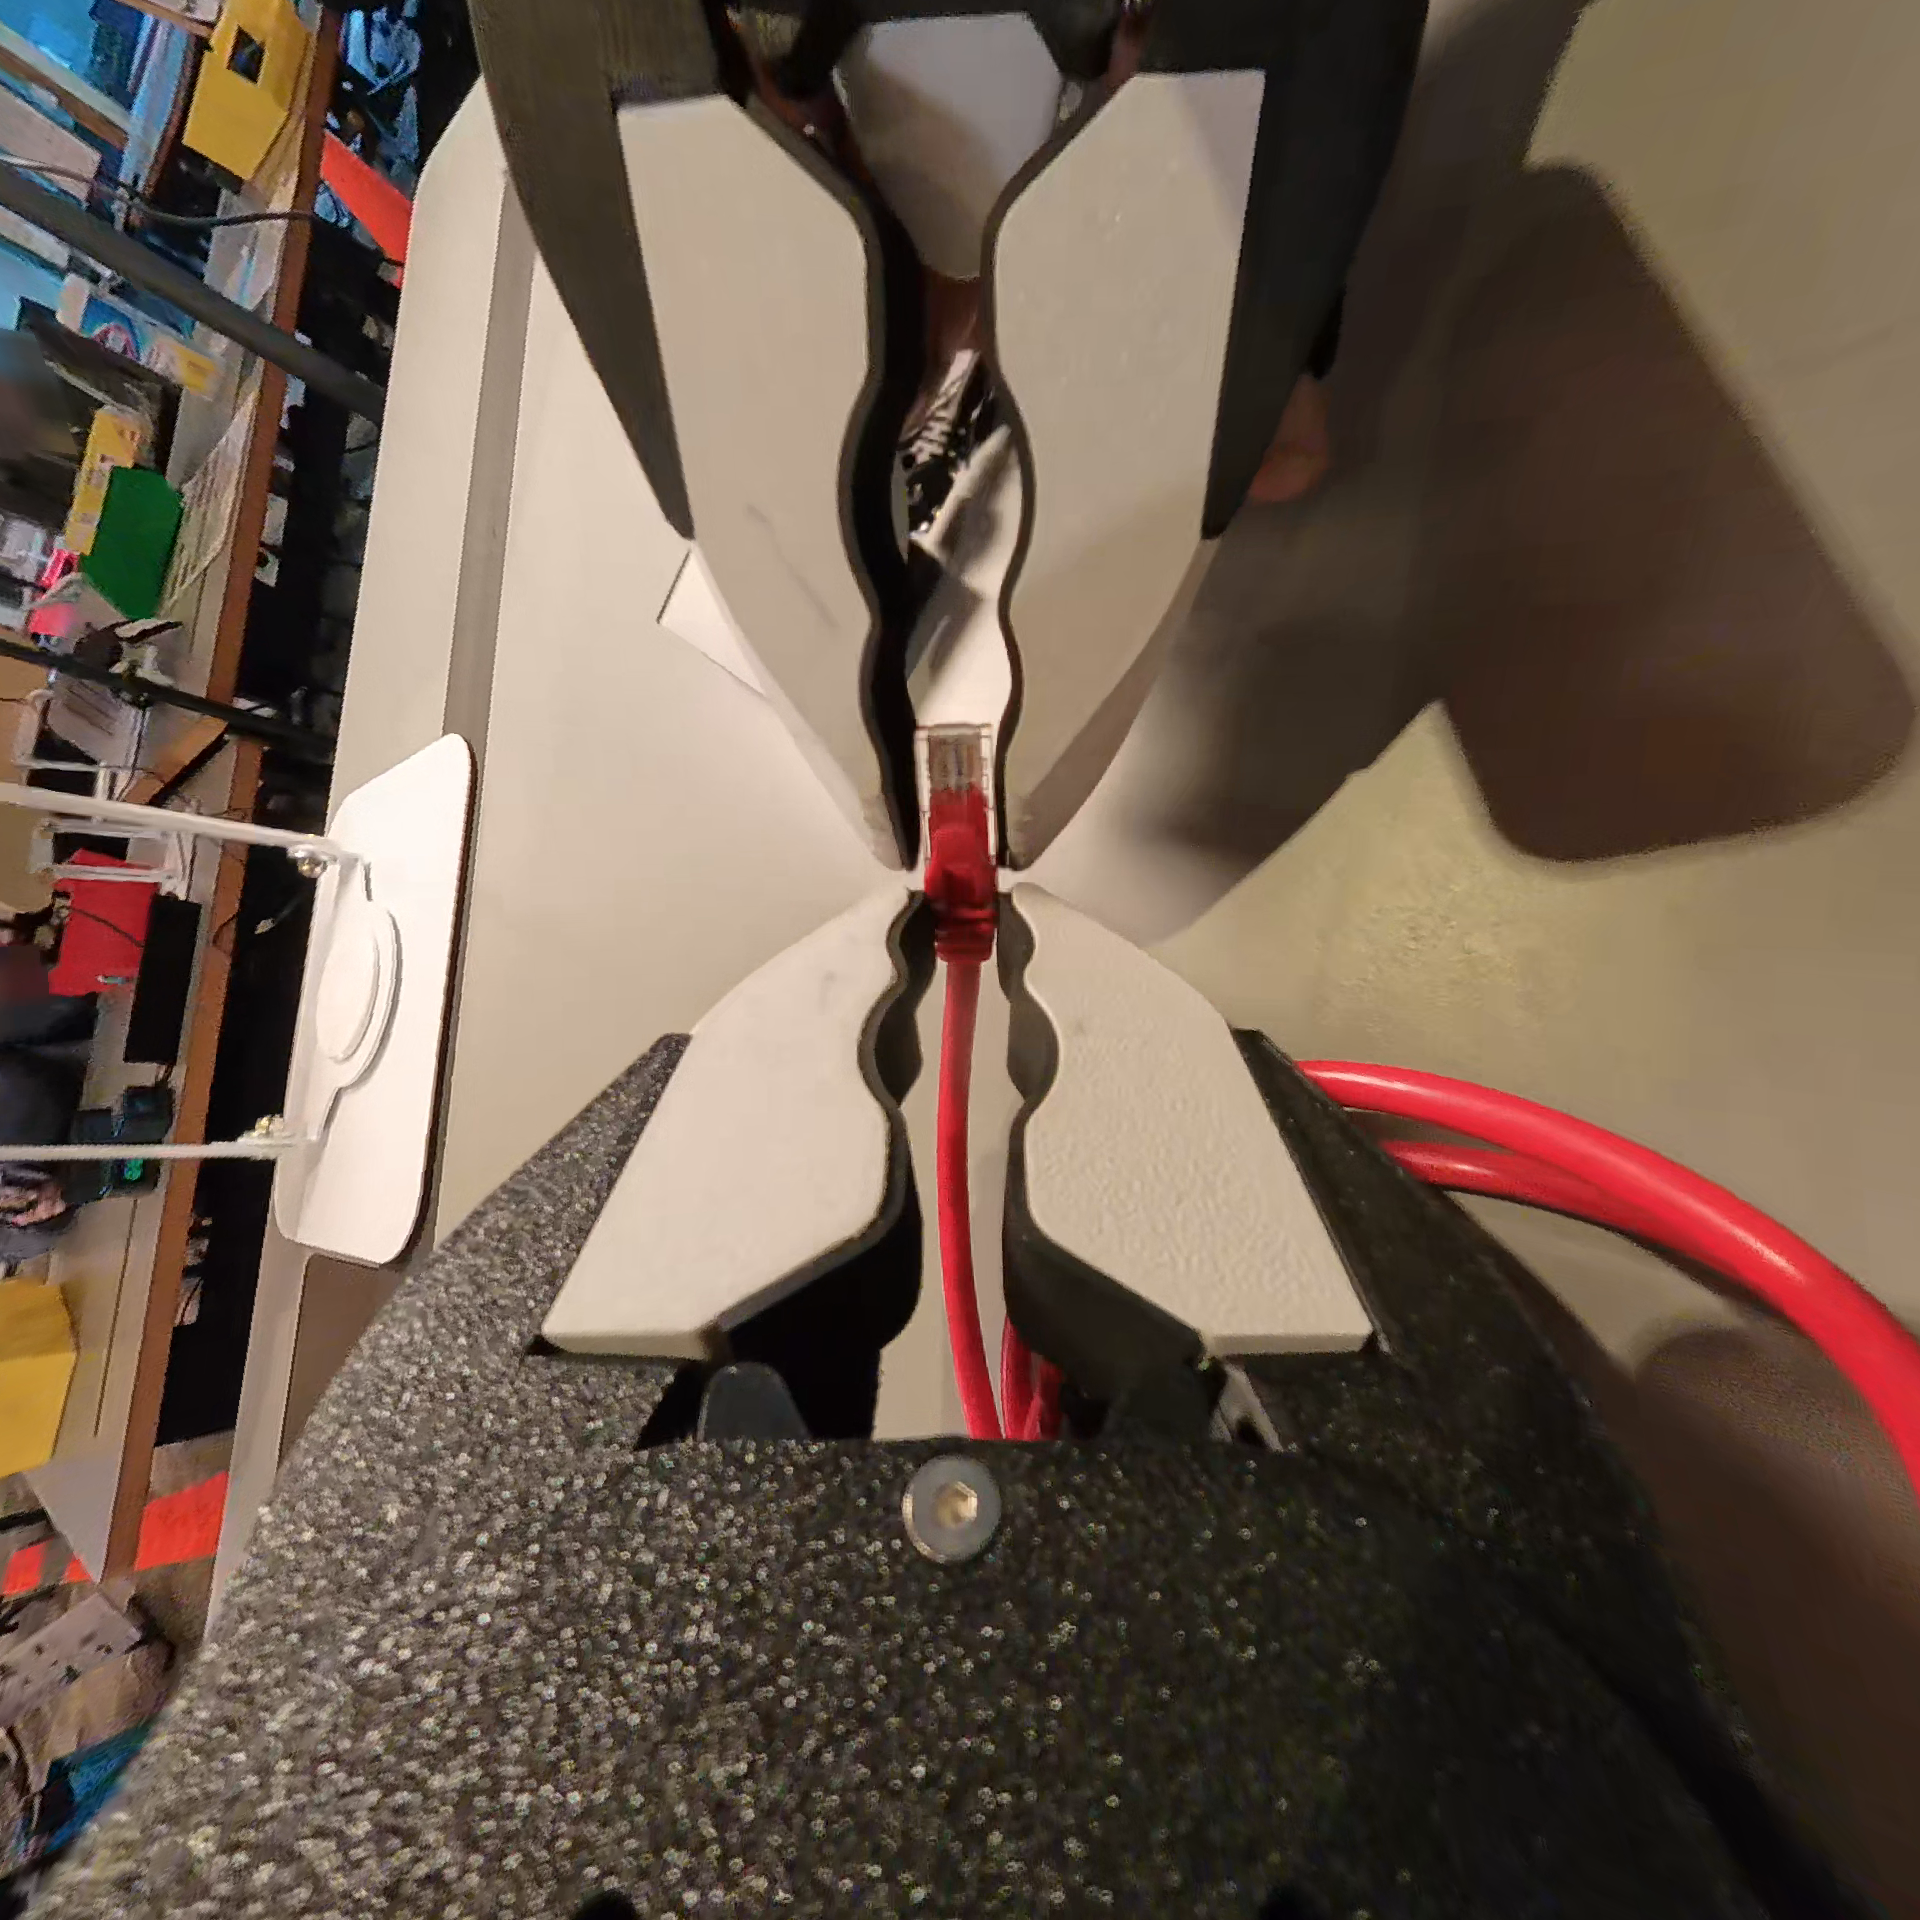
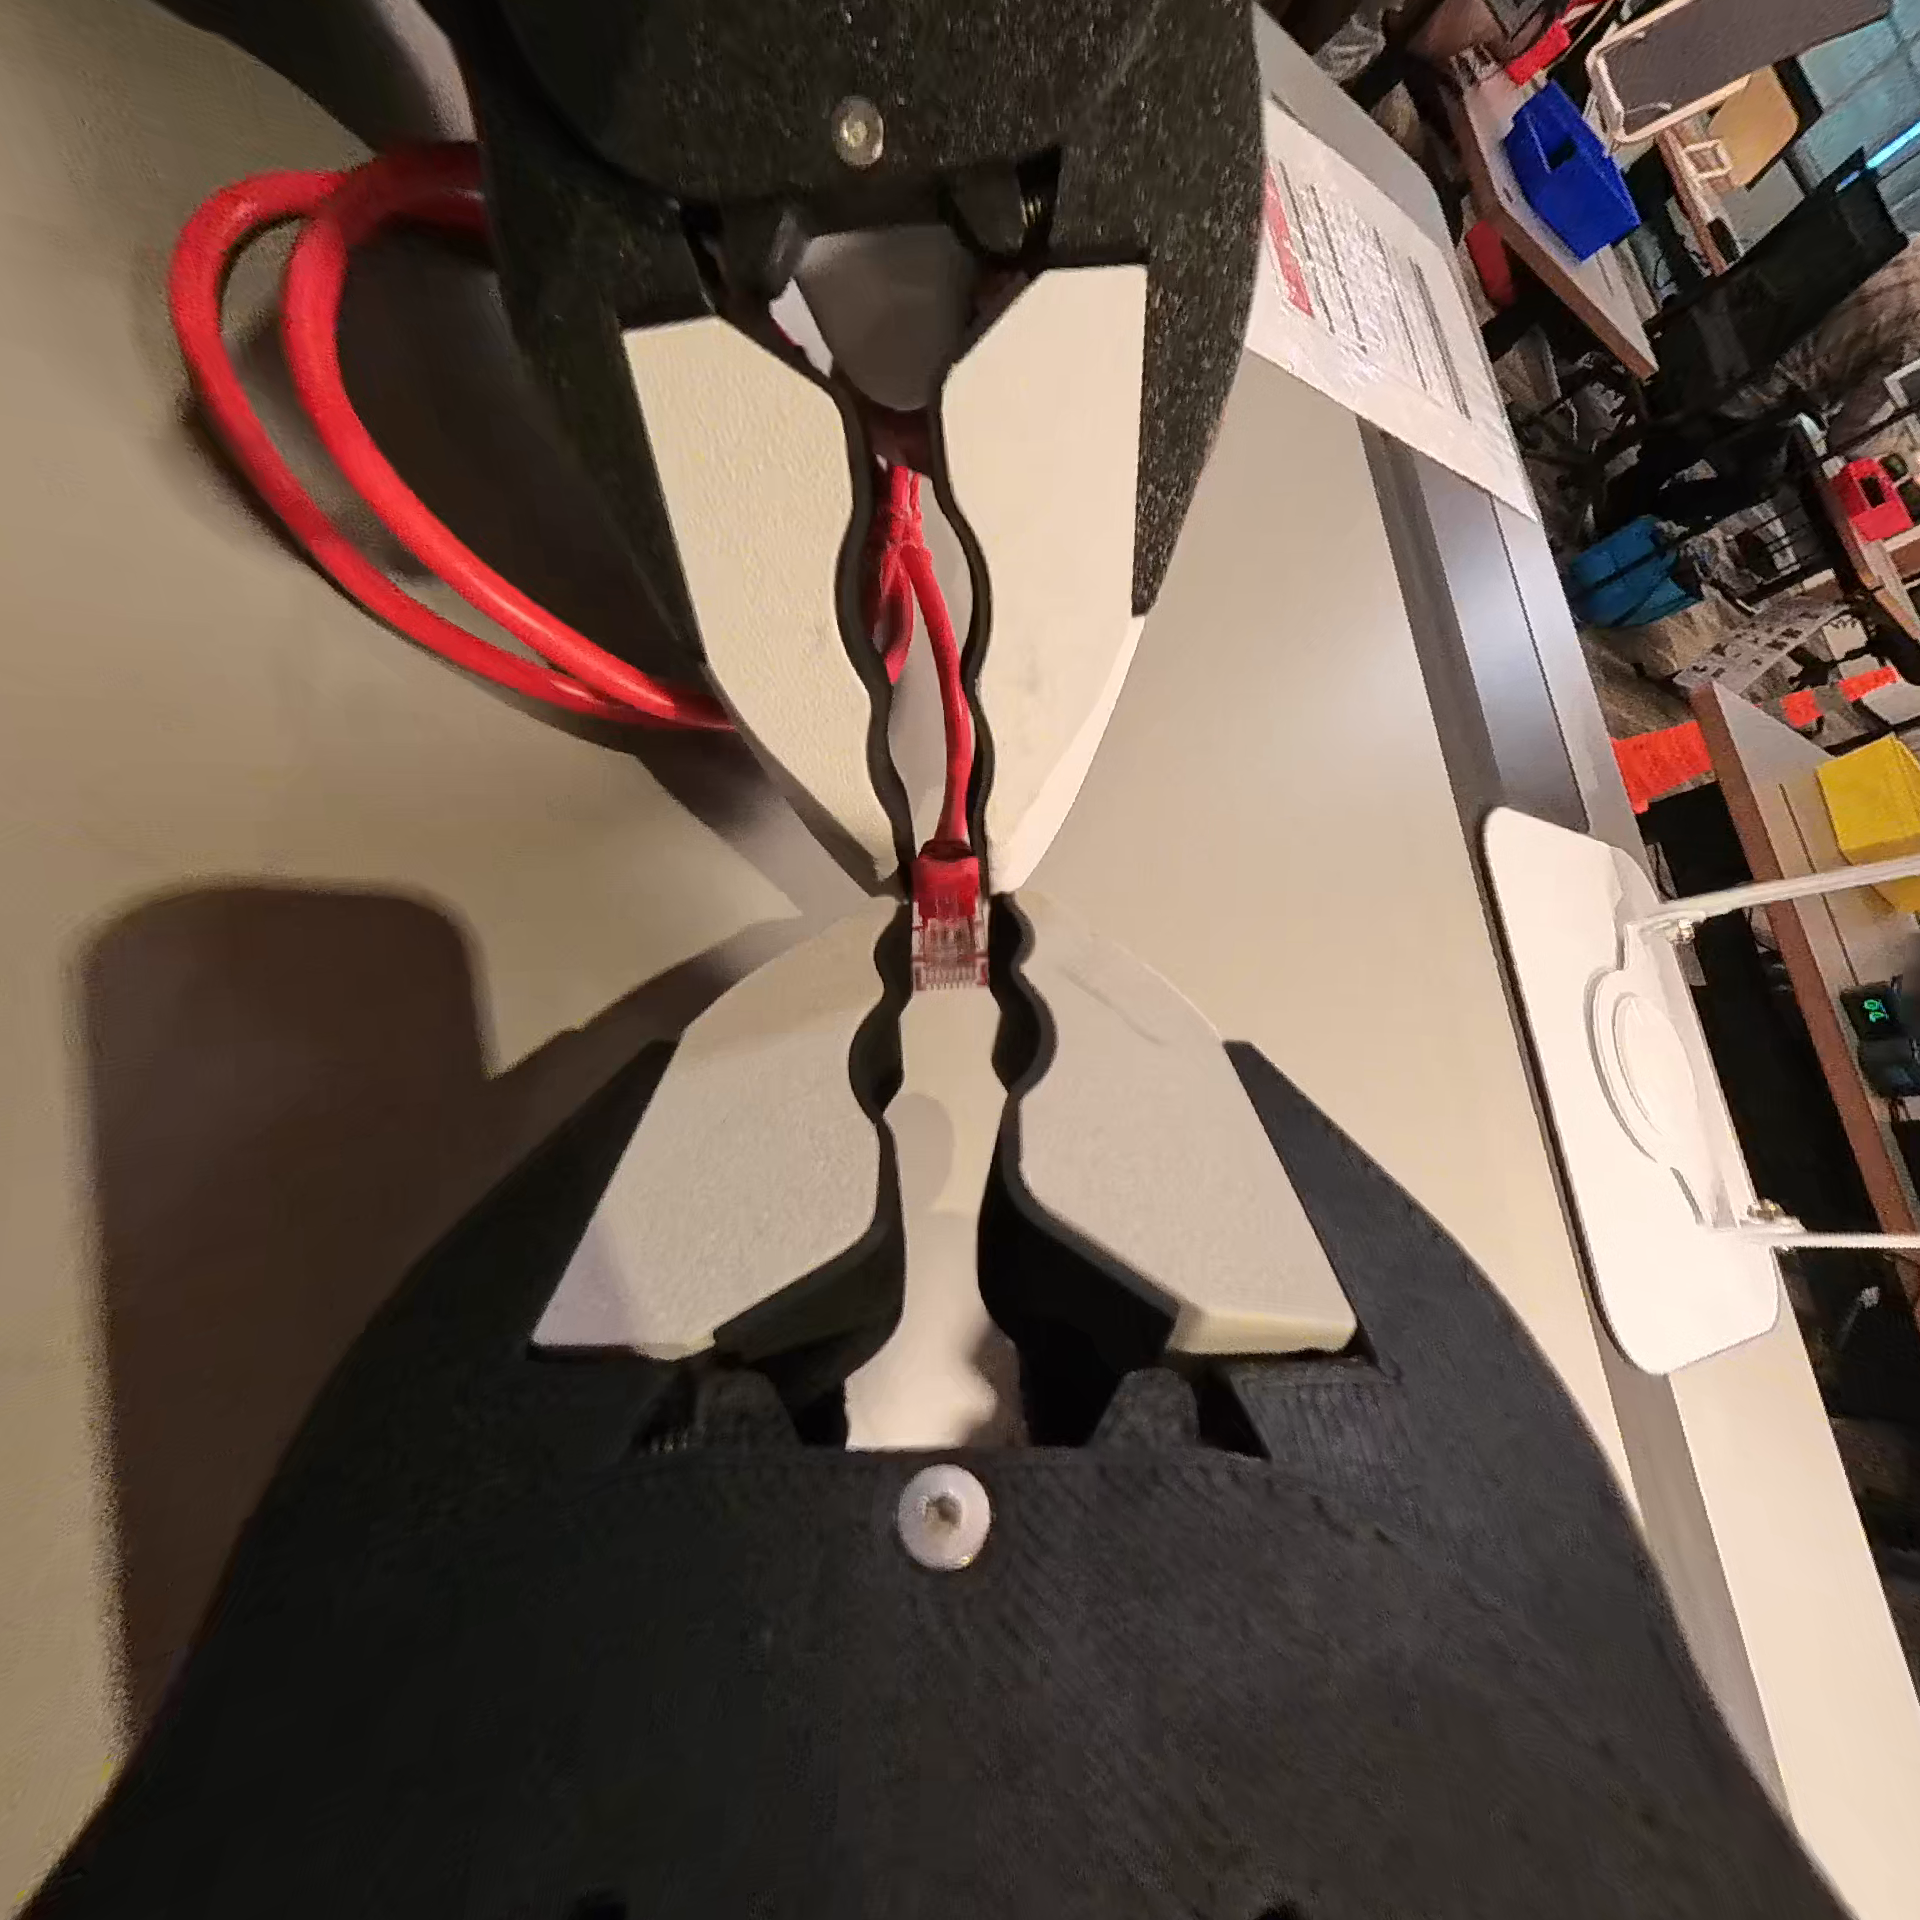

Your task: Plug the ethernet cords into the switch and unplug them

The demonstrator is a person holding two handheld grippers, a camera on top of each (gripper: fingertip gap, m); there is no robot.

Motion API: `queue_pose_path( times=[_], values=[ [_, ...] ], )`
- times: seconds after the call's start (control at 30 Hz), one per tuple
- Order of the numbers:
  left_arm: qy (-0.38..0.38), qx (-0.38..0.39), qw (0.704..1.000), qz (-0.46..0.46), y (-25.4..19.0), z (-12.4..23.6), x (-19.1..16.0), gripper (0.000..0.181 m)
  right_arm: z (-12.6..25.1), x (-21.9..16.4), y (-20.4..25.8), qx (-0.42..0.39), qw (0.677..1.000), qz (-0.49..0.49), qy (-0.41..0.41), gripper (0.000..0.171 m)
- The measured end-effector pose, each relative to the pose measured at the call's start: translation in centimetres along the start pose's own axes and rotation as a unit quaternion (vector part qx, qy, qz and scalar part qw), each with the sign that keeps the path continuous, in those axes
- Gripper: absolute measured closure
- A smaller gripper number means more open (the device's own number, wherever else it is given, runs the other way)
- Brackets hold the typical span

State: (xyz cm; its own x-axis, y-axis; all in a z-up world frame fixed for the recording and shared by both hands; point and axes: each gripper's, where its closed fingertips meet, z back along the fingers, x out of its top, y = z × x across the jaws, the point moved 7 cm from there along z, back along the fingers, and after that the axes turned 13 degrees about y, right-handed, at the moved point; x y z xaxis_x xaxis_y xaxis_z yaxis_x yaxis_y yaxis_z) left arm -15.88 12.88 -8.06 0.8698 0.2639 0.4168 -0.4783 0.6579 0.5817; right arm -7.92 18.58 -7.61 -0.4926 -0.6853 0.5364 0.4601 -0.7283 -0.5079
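Black speckled body of left gripper (image 1: pixel 961 883) closest up, white fingers nearly closed, pinching red boot of ethernet plug (image 1: pixel 958 831), clear tip poking out twd the other tool. Facing it tip to tip: right gripper (image 2: pixel 948 935), fingers close on both sides of the clear plug end; can't tell if squeezing or just touching. Red cord (image 1: pixel 1662 1195) runs back thru left fingers & loops on the desk (image 1: pixel 623 727) behind. White pad w/ clear stand (image 2: pixel 1621 1091) sits at desk edge, well apart. No switch seen in either view. Looks like a hand-over or re-grip of the plug, before plugging in. Next, prob: pick one tool to hold firm, let go w/ the other, find the switch, line clear tip up w/ a port, push straight.
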Motion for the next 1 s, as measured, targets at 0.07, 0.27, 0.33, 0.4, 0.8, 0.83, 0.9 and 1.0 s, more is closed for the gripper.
queue_pose_path(
  times=[0.07, 0.27, 0.33, 0.4, 0.8, 0.83, 0.9, 1.0],
  values=[
    [0.015, 0.013, 1.0, 0.008, 0.3, -0.2, -0.2, 0.169, 0.2, -0.4, -0.6, -0.006, 1.0, -0.016, 0.016, 0.145],
    [0.045, 0.035, 0.998, 0.038, 1.1, -0.6, -0.9, 0.169, 0.5, -4.6, -4.2, 0.009, 0.974, -0.165, 0.155, 0.077],
    [0.051, 0.038, 0.997, 0.041, 1.2, -0.7, -1.0, 0.169, 0.7, -6.1, -5.2, 0.015, 0.961, -0.2, 0.192, 0.066],
    [0.054, 0.038, 0.997, 0.042, 1.2, -0.7, -1.0, 0.169, 0.7, -7.2, -5.5, 0.041, 0.948, -0.232, 0.216, 0.059],
    [0.066, 0.039, 0.996, 0.038, 1.1, -0.7, -0.9, 0.169, -0.8, -8.4, -5.9, 0.144, 0.912, -0.287, 0.255, 0.072],
    [0.067, 0.042, 0.996, 0.035, 1.1, -0.7, -0.9, 0.169, -0.6, -8.3, -5.8, 0.147, 0.92, -0.27, 0.243, 0.081],
    [0.075, 0.052, 0.996, 0.024, 1.0, -0.8, -0.9, 0.169, -0.4, -8.1, -5.5, 0.139, 0.931, -0.251, 0.225, 0.08],
    [0.096, 0.068, 0.993, -0.002, 0.8, -0.8, -0.8, 0.169, 0.3, -7.5, -4.3, 0.127, 0.957, -0.182, 0.186, 0.081]
  ],
)
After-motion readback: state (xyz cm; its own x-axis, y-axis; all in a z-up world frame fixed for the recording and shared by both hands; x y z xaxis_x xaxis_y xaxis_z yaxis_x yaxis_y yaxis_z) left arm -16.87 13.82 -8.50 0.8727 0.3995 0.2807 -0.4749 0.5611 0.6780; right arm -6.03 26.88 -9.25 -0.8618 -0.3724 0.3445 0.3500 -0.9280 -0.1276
